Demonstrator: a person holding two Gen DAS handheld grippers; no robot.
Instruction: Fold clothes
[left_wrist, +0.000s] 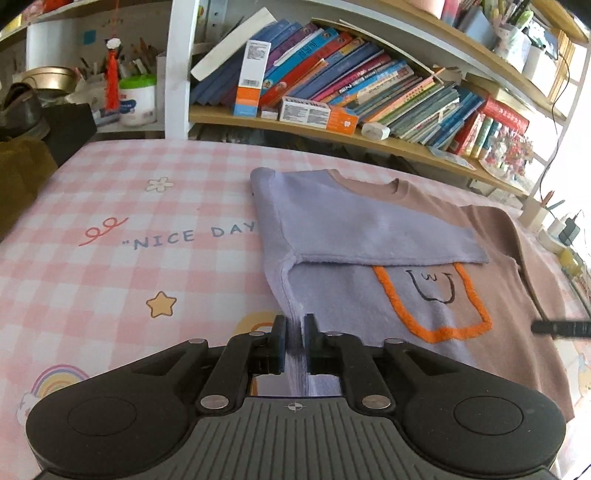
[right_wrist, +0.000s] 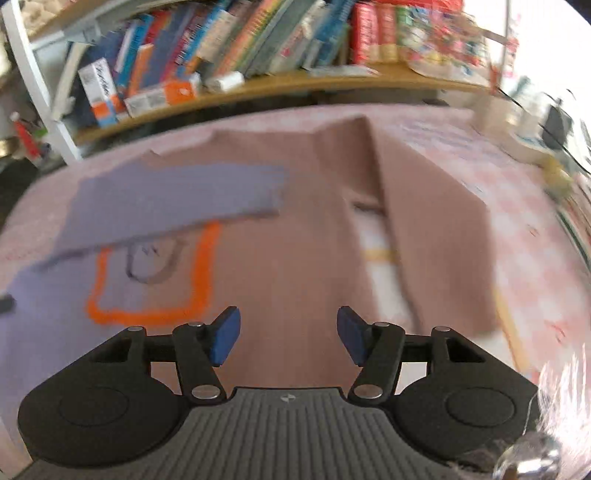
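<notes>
A lilac and brown shirt (left_wrist: 369, 236) with an orange outlined pocket (left_wrist: 432, 302) lies on the pink checked cloth. Its lilac left side and sleeve are folded over the chest. My left gripper (left_wrist: 294, 332) is shut on the shirt's lilac left edge near the hem. In the blurred right wrist view the same shirt (right_wrist: 288, 240) spreads below my right gripper (right_wrist: 288, 334), which is open with nothing between its blue pads (right_wrist: 225, 336). The brown right sleeve (right_wrist: 424, 221) lies stretched out to the right. A dark tip at the right edge of the left wrist view is the right gripper (left_wrist: 561, 328).
The pink checked cloth (left_wrist: 129, 236) covers the surface, with bare room on the left. A wooden bookshelf (left_wrist: 332, 129) full of books runs along the far edge. Dark bags and a shoe (left_wrist: 22, 107) sit at the far left; chargers and cables (left_wrist: 565, 229) at the far right.
</notes>
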